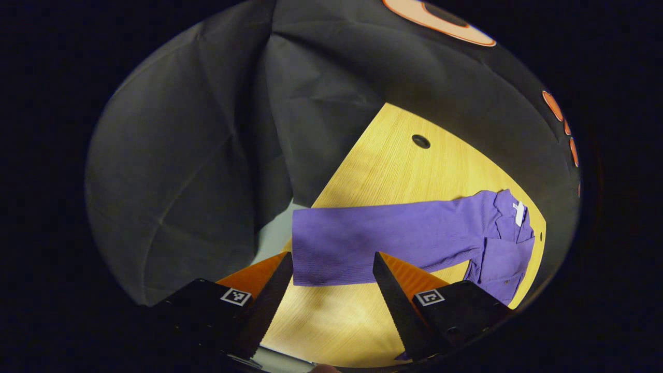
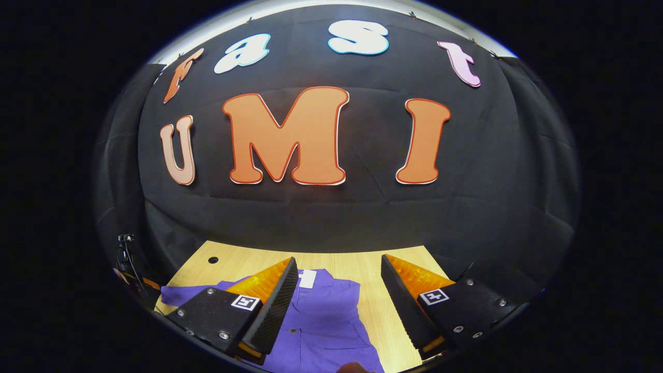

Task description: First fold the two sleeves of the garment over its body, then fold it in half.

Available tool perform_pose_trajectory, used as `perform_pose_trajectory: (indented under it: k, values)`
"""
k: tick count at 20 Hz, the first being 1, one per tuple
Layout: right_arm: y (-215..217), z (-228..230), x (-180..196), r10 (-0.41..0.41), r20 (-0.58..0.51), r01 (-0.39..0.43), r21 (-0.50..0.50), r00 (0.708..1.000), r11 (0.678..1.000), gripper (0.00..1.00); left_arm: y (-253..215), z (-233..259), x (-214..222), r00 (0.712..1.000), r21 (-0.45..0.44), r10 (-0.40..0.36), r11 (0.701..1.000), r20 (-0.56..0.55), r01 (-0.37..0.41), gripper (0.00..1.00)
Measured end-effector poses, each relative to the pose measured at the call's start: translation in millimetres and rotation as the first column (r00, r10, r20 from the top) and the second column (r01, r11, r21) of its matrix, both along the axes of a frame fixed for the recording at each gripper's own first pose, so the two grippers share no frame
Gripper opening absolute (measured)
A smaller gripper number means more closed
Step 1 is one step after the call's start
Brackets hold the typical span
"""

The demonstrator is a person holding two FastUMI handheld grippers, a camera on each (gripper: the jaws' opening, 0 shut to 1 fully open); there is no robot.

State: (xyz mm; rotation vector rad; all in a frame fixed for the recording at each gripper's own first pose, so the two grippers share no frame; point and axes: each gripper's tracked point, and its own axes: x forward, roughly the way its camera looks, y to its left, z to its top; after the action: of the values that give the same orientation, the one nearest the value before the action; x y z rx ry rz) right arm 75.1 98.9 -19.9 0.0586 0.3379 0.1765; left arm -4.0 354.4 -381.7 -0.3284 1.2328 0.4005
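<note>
A purple long-sleeved garment [image 1: 414, 233] lies flat on the wooden table [image 1: 383, 166]. One sleeve [image 1: 352, 243] stretches out toward the table's edge, its cuff hanging a little past it. My left gripper [image 1: 331, 274] hovers open just above that cuff, nothing between its fingers. In the right gripper view the garment's collar end [image 2: 321, 316] with a white tag [image 2: 306, 278] lies below my right gripper [image 2: 336, 290], which is open and holds nothing. A sleeve [image 2: 181, 294] extends to the left there.
Black booth cloth [image 1: 207, 155] hangs close around the table on all sides. A round cable hole [image 1: 420, 141] sits in the tabletop beyond the sleeve, and another hole [image 2: 213, 259] appears near the far left corner. Cables [image 2: 127, 259] hang at the left edge.
</note>
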Motion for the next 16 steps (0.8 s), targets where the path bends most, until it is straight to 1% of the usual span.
perform_pose_trajectory:
  k: [1, 3, 4, 7, 12, 16]
  values:
    - [-5, -4, -4, -0.012, -0.005, 0.012, -0.013, 1.000, 1.000, 0.96, 2, -10, -2, 1.000, -0.035, -0.003, 0.999, -0.027, 0.002, 0.99]
    - [-16, -14, -12, -0.037, -0.029, 0.035, -0.050, 0.999, 0.998, 0.96, 1, -27, -9, 0.997, -0.096, -0.015, 0.995, -0.081, 0.007, 0.98]
    - [-16, -18, -16, -0.040, -0.034, 0.037, -0.062, 0.999, 0.997, 0.96, 3, -36, -12, 0.994, -0.110, -0.015, 0.994, -0.109, 0.003, 0.98]
    - [-20, -22, -26, -0.049, -0.043, 0.045, -0.079, 0.998, 0.996, 0.96, 9, -52, -13, 0.987, -0.109, -0.013, 0.994, -0.159, -0.004, 0.98]
    - [-21, -3, -36, -0.045, 0.007, 0.045, -0.084, 0.999, 0.995, 0.96, 13, -73, -11, 0.976, -0.117, -0.042, 0.993, -0.214, 0.017, 0.98]
    - [-27, -2, -48, -0.039, 0.017, 0.041, -0.134, 0.999, 0.990, 0.96, 13, -82, -11, 0.964, -0.116, -0.042, 0.993, -0.262, 0.011, 0.97]
